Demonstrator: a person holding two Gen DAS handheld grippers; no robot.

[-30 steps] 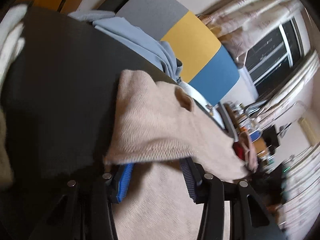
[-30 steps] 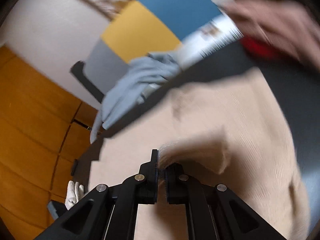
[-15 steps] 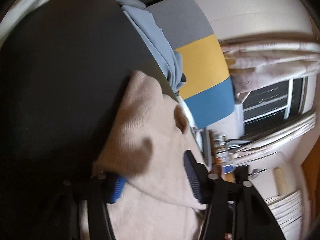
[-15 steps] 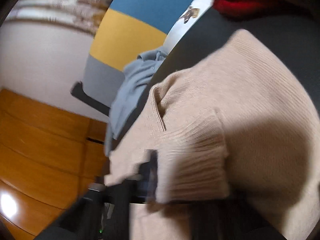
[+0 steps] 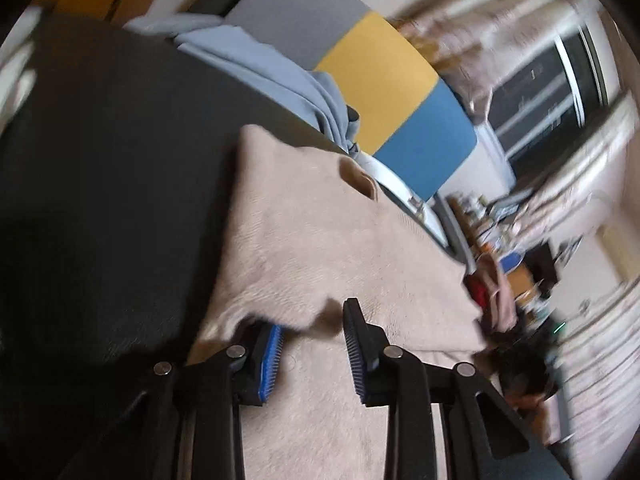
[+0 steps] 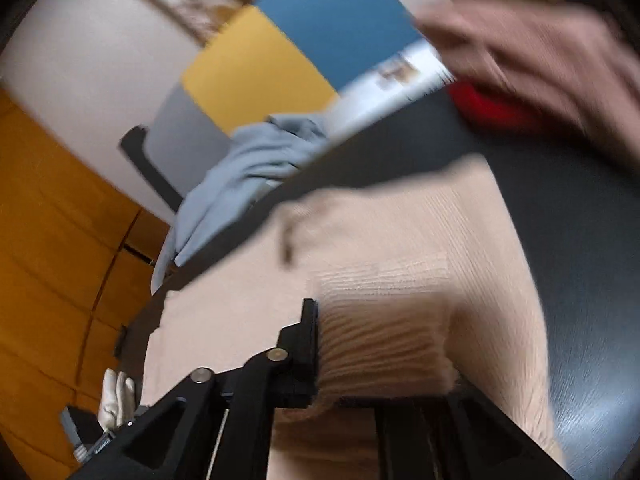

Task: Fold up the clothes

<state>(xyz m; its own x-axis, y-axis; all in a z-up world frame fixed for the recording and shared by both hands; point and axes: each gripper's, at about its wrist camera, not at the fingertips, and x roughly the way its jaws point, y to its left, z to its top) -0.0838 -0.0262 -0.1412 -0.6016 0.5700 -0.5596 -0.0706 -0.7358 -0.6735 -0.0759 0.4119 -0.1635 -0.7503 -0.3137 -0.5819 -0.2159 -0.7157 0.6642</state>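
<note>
Here we have the table under the sweater, which lies flat on it. Our left gripper stands apart over the sweater's folded edge, its jaws just closing, nothing pinched. Our right gripper, just easing apart, has the ribbed cuff draped between its jaws. We risk the cuff slipping free and undoing the fold.

A chair back in grey, yellow and blue panels stands behind the dark table. Beyond are a pale wall, orange wood panelling and a dark window with curtains.
</note>
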